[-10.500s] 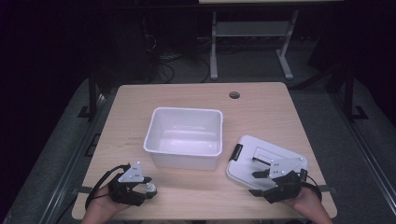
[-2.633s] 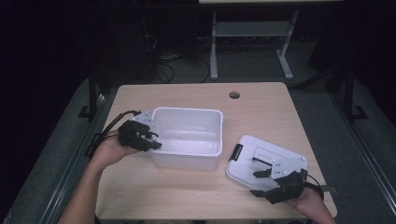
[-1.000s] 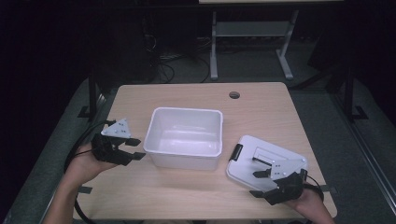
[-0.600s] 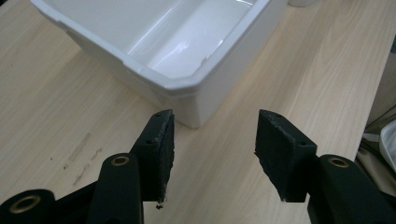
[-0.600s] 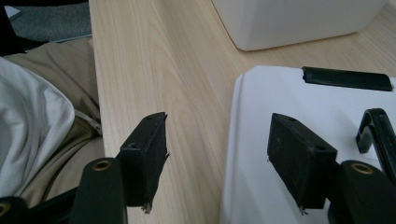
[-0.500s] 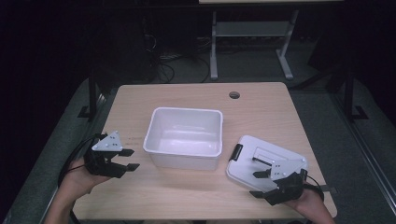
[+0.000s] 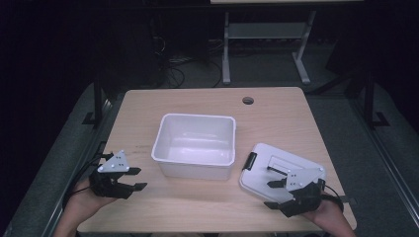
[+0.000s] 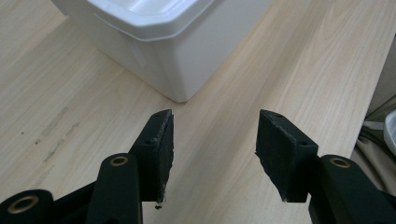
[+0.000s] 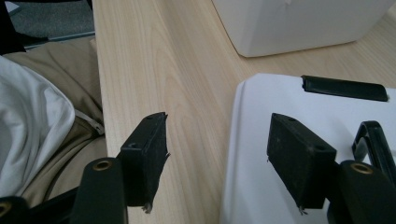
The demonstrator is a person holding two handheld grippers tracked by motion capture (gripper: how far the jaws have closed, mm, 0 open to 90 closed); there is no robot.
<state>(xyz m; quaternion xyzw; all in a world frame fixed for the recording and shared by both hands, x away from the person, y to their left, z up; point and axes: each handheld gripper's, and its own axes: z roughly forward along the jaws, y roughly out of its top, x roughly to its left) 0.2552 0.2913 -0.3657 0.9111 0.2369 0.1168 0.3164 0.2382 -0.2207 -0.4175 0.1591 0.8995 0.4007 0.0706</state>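
A white plastic bin [image 7: 195, 145] stands empty in the middle of the table. Its white lid [image 7: 281, 168], with a black latch [image 7: 249, 160], lies flat to the bin's right. My left gripper [image 7: 138, 178] rests near the front left corner, aimed at the bin's near corner [image 8: 159, 42]. Its jaws have just been opening a little and nothing is between them [image 8: 212, 140]. My right gripper [image 7: 272, 193] stands open at the lid's near edge. One jaw is over bare wood and the other over the lid [image 9: 261, 107], with neither pad pressing on it. The latch [image 9: 343, 87] lies just ahead.
The table [image 7: 296, 123] has a round cable hole [image 7: 248, 100] near its far edge. Its front edge runs close behind both hands, with the person's lap [image 9: 37, 121] below. A metal stand [image 7: 262, 49] is on the floor beyond the table.
My left gripper has drawn back from the bin's left side toward the front left corner and sunk lower. The right gripper and the lid have kept still.
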